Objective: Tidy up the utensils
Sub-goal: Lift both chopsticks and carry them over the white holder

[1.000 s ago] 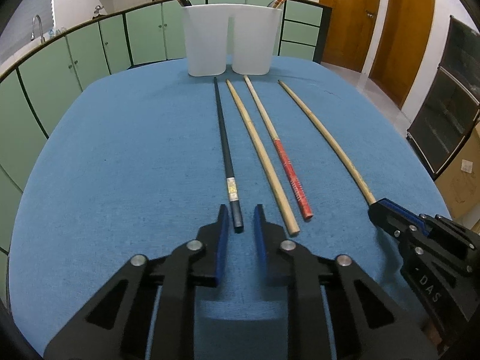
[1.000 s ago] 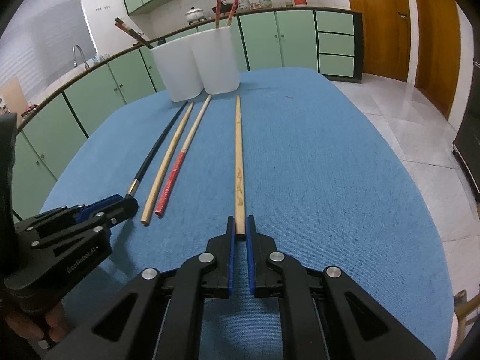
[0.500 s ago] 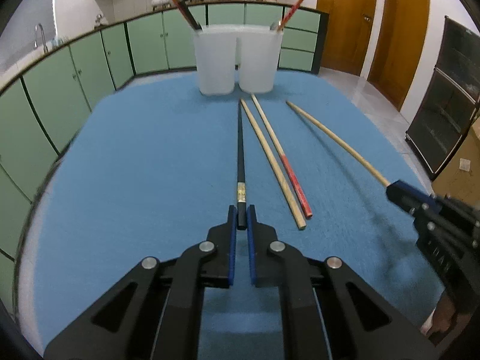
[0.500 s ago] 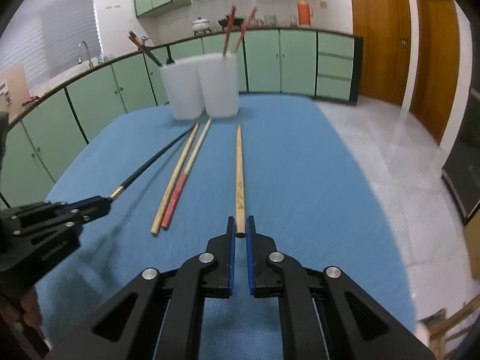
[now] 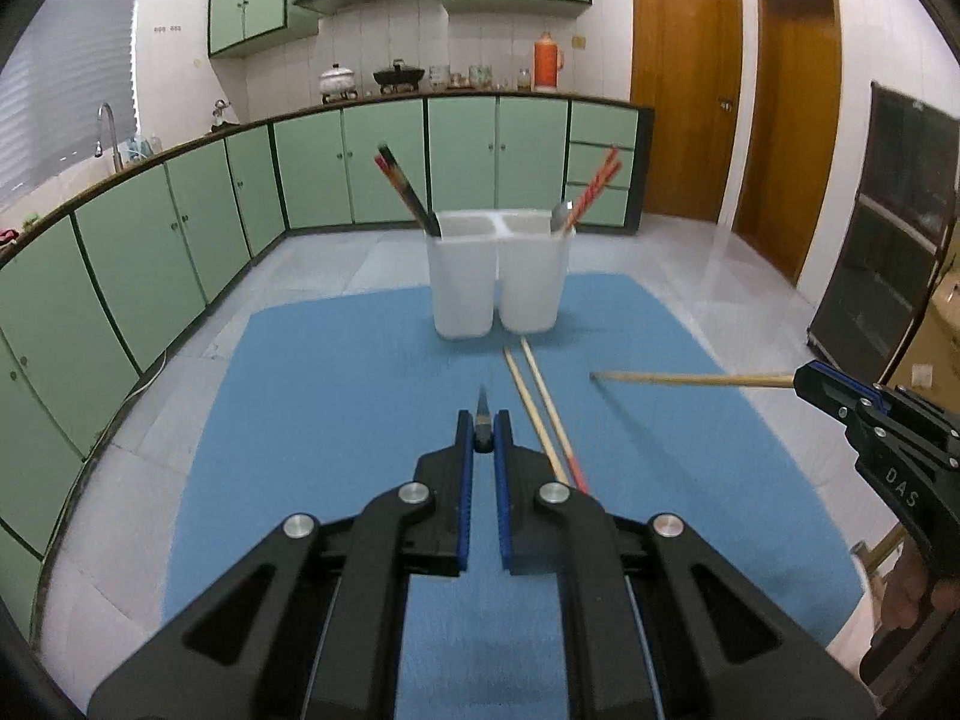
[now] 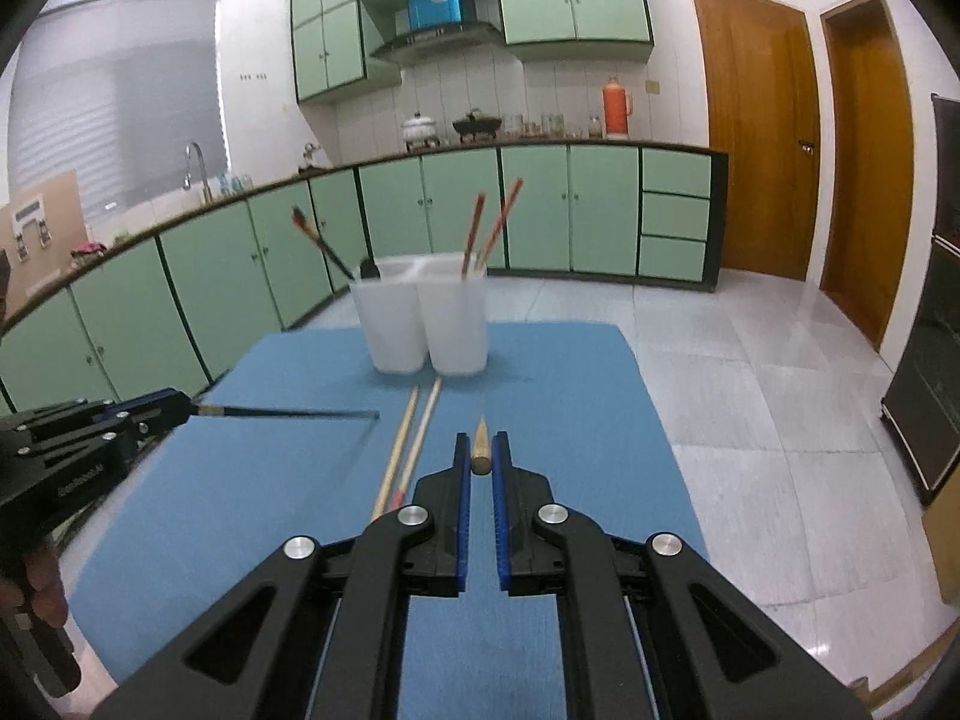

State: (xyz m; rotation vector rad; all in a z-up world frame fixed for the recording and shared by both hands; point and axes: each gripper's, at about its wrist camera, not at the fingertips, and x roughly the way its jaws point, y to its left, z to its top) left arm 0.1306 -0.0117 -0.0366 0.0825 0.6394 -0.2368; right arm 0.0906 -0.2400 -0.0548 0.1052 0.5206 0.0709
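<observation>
My left gripper (image 5: 482,441) is shut on a black chopstick (image 5: 482,420) and holds it in the air above the blue table; it also shows in the right wrist view (image 6: 282,413). My right gripper (image 6: 480,462) is shut on a plain wooden chopstick (image 6: 480,450), also lifted; in the left wrist view that chopstick (image 5: 690,380) sticks out leftward. Two white holder cups (image 5: 498,273) stand at the table's far end with black chopsticks in the left one and red ones in the right. A wooden chopstick (image 5: 534,414) and a red-ended one (image 5: 555,414) lie on the cloth.
The blue cloth (image 5: 336,396) covers the table, with tiled floor beyond its edges. Green cabinets (image 5: 180,228) curve along the left and back. Wooden doors (image 5: 738,120) stand at the right.
Both grippers have lifted their chopsticks off the table and risen. The left gripper closed on the black chopstick a second ago. The two chopsticks on the cloth have not moved.
</observation>
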